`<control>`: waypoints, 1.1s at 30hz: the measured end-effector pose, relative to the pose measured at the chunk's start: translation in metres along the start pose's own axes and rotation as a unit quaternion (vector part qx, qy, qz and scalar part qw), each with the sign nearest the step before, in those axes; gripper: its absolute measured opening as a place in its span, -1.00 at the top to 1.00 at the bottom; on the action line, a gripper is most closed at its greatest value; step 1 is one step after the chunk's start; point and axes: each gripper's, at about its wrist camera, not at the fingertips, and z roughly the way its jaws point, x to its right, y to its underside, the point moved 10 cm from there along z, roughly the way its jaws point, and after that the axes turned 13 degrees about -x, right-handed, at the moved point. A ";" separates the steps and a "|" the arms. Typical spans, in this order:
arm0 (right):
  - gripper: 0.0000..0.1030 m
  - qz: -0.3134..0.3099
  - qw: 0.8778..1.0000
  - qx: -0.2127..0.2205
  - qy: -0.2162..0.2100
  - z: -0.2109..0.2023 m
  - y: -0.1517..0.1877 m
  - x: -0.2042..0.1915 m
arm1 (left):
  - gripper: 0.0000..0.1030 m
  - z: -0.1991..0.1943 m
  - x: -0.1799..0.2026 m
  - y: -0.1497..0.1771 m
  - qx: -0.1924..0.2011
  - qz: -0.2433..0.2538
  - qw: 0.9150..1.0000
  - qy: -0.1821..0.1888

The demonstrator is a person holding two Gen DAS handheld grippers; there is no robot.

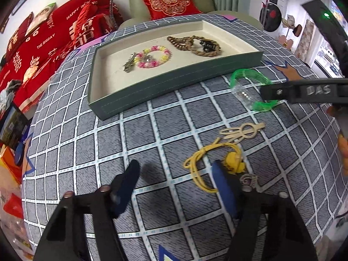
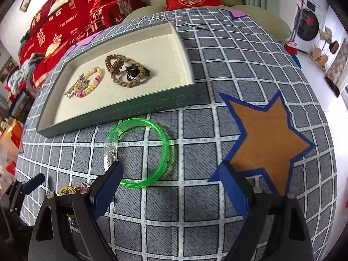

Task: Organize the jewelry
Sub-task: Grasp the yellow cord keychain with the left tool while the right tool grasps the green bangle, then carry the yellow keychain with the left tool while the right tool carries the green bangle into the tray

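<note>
A green clear bangle lies flat on the checked cloth just in front of the grey tray. My right gripper stands open around it, its left finger over the bangle's near left rim. From the left wrist view that gripper crosses the bangle. My left gripper is open low over the cloth, with a yellow cord necklace against its right finger. A cream hair pin lies beyond it. In the tray are a pink-yellow bead bracelet, brown bead strands and a black claw clip.
A small metal charm lies by the left gripper's right finger. A brown star patch marks the cloth on the right. Red bedding and a sofa with a red cushion stand behind the table.
</note>
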 end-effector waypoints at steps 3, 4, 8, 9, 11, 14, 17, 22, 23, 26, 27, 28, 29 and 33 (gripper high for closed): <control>-0.51 -0.017 1.000 -0.004 0.018 0.005 0.001 -0.006 | -0.33 -0.001 0.006 -0.002 0.002 0.014 1.000 -0.006; -0.47 -0.023 0.999 -0.002 0.027 0.005 0.001 -0.007 | -0.26 -0.001 0.008 -0.002 0.001 0.016 1.000 -0.005; -0.21 -0.045 0.997 0.001 0.057 0.004 0.003 -0.011 | 0.07 -0.001 0.015 -0.002 -0.002 0.021 1.000 0.010; -0.18 -0.051 0.997 0.003 0.060 0.004 0.003 -0.012 | 0.08 -0.001 0.017 -0.002 -0.003 0.023 1.000 0.009; -0.04 -0.057 0.997 0.003 0.059 0.003 0.005 -0.016 | 0.35 -0.002 0.021 -0.002 -0.002 0.030 0.999 0.011; 0.19 -0.061 0.996 0.002 0.059 0.001 0.006 -0.018 | 0.61 -0.002 0.027 -0.002 -0.004 0.036 0.999 0.015; 0.48 -0.060 0.996 0.002 0.058 0.000 0.007 -0.018 | 0.72 -0.002 0.028 0.000 -0.004 0.036 0.999 0.019; 0.84 -0.052 0.997 0.006 0.058 -0.002 0.010 -0.011 | 0.72 -0.005 0.026 0.002 0.002 0.023 0.999 0.036; 0.86 -0.048 0.997 0.008 0.056 -0.003 0.011 -0.010 | 0.72 -0.007 0.025 0.002 0.005 0.019 0.999 0.041; 0.86 -0.038 0.998 0.013 0.045 -0.007 0.013 -0.004 | 0.72 -0.012 0.021 0.001 0.013 0.005 0.998 0.054; 0.86 -0.037 0.998 0.014 0.042 -0.008 0.013 -0.004 | 0.72 -0.014 0.019 0.000 0.015 0.000 0.998 0.057; 0.86 -0.036 0.998 0.017 0.039 -0.011 0.015 -0.001 | 0.72 -0.017 0.018 -0.001 0.018 -0.004 0.998 0.061; 0.86 -0.035 0.998 0.020 0.038 -0.013 0.015 0.000 | 0.72 -0.019 0.017 -0.002 0.021 -0.008 0.998 0.064; 0.86 -0.032 0.999 0.031 0.026 -0.025 0.015 0.004 | 0.72 -0.030 0.012 -0.008 0.033 -0.019 0.996 0.075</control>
